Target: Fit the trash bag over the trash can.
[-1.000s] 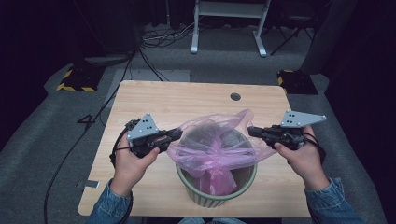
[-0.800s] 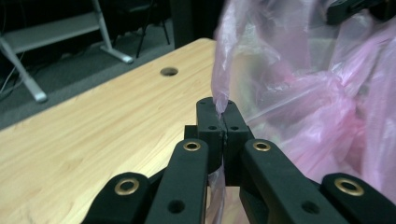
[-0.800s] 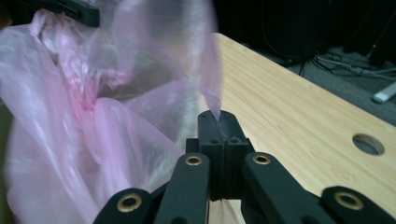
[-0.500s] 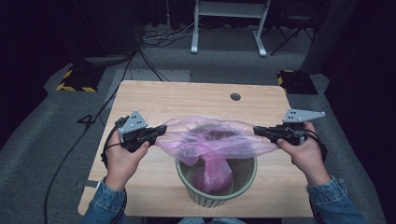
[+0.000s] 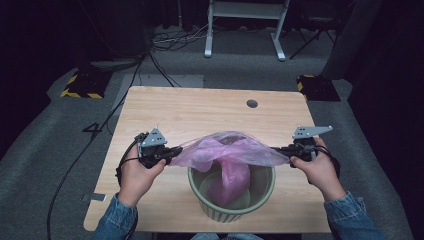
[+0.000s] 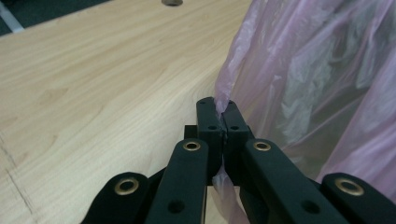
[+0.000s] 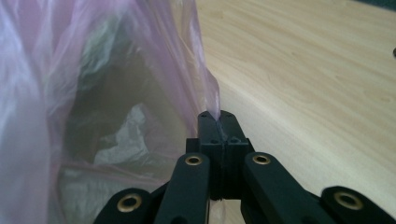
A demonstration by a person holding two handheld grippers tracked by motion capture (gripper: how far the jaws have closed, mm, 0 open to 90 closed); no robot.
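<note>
Bag mouth stretched over the bin

Your left gripper (image 5: 171, 151) and right gripper (image 5: 278, 149) each pinch the pink bag (image 5: 227, 152), its mouth spanning left-right above the green bin (image 5: 231, 197).

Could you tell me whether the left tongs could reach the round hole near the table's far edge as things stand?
Probably not freely: the left tongs are shut on the pink bag, stretched over the green bin. The tabletop toward the hole lies bare, though.

Pink bag (image 5: 227, 155) hides part of bin's (image 5: 265, 187) rim.
</note>
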